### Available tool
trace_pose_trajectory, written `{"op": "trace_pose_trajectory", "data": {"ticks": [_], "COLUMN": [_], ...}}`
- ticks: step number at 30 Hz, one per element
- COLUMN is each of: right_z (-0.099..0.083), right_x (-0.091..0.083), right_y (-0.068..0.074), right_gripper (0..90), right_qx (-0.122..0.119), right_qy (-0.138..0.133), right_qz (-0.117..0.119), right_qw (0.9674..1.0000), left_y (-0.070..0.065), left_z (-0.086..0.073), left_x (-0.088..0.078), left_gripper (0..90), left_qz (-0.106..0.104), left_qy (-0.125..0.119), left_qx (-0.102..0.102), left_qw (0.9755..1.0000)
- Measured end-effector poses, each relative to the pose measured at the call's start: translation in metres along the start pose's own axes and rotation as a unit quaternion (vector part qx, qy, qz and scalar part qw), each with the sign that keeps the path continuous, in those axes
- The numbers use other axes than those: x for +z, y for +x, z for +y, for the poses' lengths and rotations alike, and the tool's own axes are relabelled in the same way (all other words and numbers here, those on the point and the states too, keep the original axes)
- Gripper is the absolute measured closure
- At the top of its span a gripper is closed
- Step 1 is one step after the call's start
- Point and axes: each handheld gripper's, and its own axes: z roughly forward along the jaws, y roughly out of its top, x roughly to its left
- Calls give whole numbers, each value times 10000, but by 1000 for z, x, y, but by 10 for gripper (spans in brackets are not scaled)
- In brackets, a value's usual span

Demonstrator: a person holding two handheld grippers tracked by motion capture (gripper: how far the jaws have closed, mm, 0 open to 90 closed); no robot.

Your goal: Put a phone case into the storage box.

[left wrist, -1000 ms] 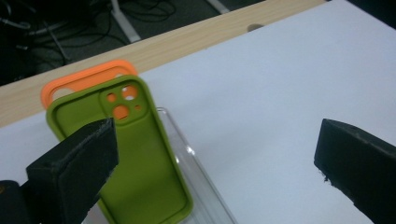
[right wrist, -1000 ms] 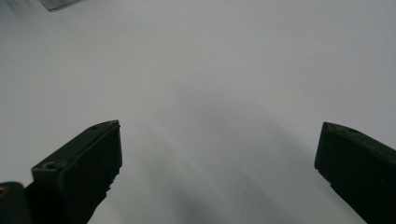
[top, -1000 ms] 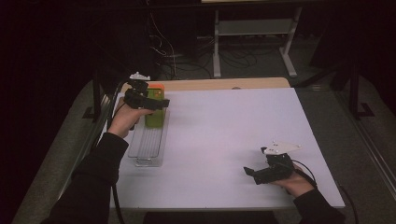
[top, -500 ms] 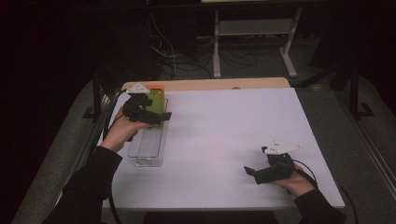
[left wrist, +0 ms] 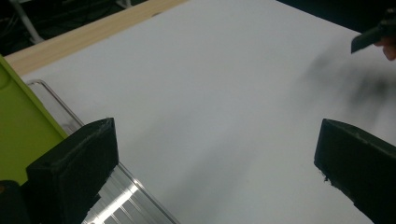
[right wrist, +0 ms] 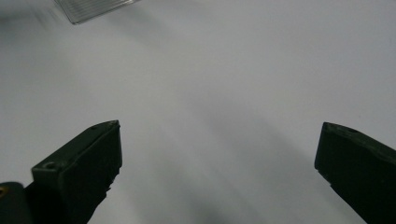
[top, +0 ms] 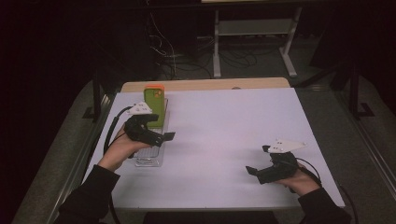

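The left hand-held gripper (top: pixel 163 136) hangs wide open above the clear tray (top: pixel 148 157) (green phone (top: pixel 154 106) inside); the right hand-held gripper (top: pixel 252 171) also gapes wide over the worktop (top: pixel 224 126).

So the phone (top: pixel 154 106) was lime green with an orange edge along its top. The tray (top: pixel 150 157) under it was clear plastic with a ribbed, shiny bottom. Table (top: pixel 224 135) had a plain white top, light wood strip at the far edge. Both tongs, left (top: pixel 169 136) and right (top: pixel 251 171), were black with pale grey plates on top. Sleeves were black too.
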Motion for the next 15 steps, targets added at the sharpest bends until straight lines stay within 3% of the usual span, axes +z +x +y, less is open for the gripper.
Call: {"op": "trace_pose_trajectory", "data": {"ticks": [9, 13, 15], "right_z": [3, 4, 5], "right_x": [-4, -5, -6], "right_y": [1, 1, 1], "right_gripper": [0, 0, 0], "right_qx": [15, -40, -26], "right_qy": [-53, -79, -81], "right_qz": [74, 87, 94], "right_qw": [10000, 9999, 9999], "left_y": [-11, -11, -11], "left_z": [-26, -37, -43], "left_x": [-2, -4, -7], "left_gripper": [0, 0, 0], "left_qz": [-134, -89, -60], "left_qy": [-4, -41, -117], "left_qx": [59, 102, 20], "left_qw": [9999, 9999, 9999]}}
